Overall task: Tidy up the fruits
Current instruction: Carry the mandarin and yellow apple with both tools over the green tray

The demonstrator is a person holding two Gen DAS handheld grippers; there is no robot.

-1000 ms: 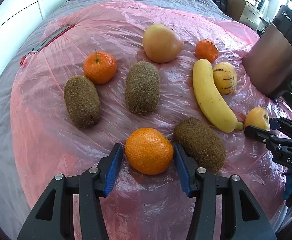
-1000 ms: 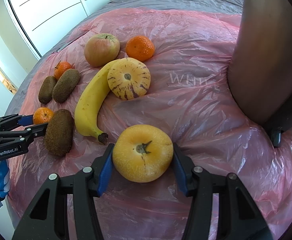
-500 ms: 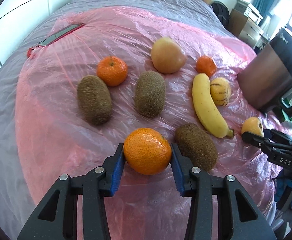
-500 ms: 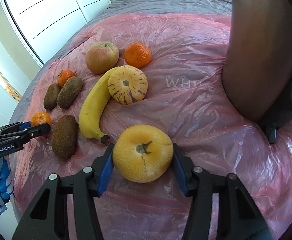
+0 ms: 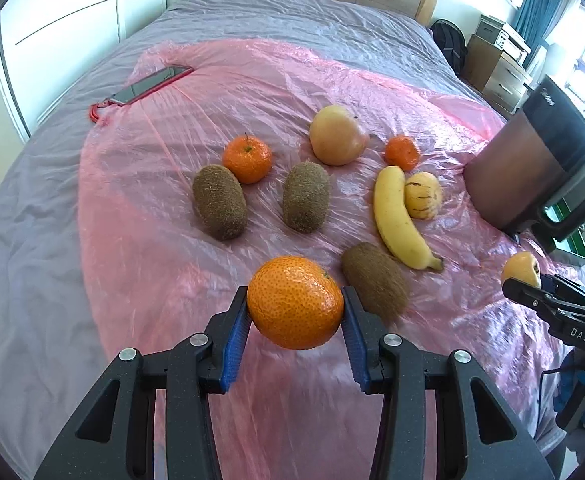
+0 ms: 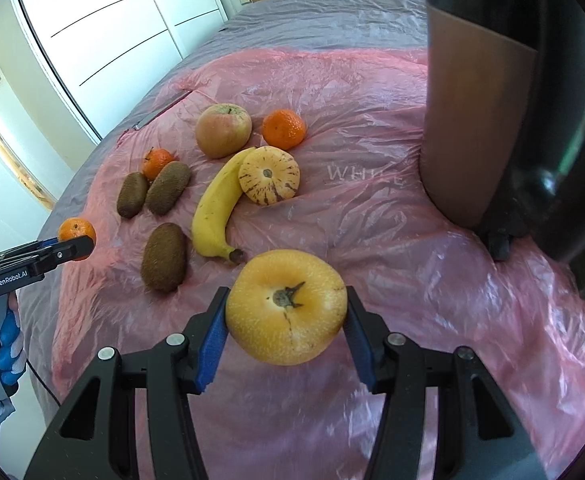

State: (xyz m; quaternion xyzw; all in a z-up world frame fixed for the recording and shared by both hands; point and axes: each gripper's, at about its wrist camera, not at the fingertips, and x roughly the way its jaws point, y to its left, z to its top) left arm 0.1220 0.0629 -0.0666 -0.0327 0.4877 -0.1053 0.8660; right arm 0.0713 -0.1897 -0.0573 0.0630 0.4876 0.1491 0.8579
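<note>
My left gripper [image 5: 295,312] is shut on a large tangerine [image 5: 295,307] and holds it above the pink plastic sheet [image 5: 172,264]. My right gripper [image 6: 286,312] is shut on a yellow round fruit [image 6: 286,307], also lifted off the sheet. On the sheet lie three kiwis [image 5: 219,208] [image 5: 306,202] [image 5: 374,280], a banana [image 5: 396,220], a striped yellow melon [image 5: 422,195], an apple [image 5: 337,141] and two tangerines [image 5: 247,159] [image 5: 401,153]. The left gripper with its tangerine [image 6: 76,233] shows at the left of the right wrist view.
A tall dark appliance [image 5: 540,168] stands at the sheet's right edge, close beside my right gripper [image 6: 492,92]. A phone [image 5: 148,85] lies at the sheet's far left corner. The sheet covers a grey bed [image 5: 20,264]. Drawers [image 5: 496,68] stand beyond.
Both grippers have risen and pulled back from the sheet, each carrying its fruit. The left jaws closed onto the tangerine. The fruits on the sheet have not moved.
</note>
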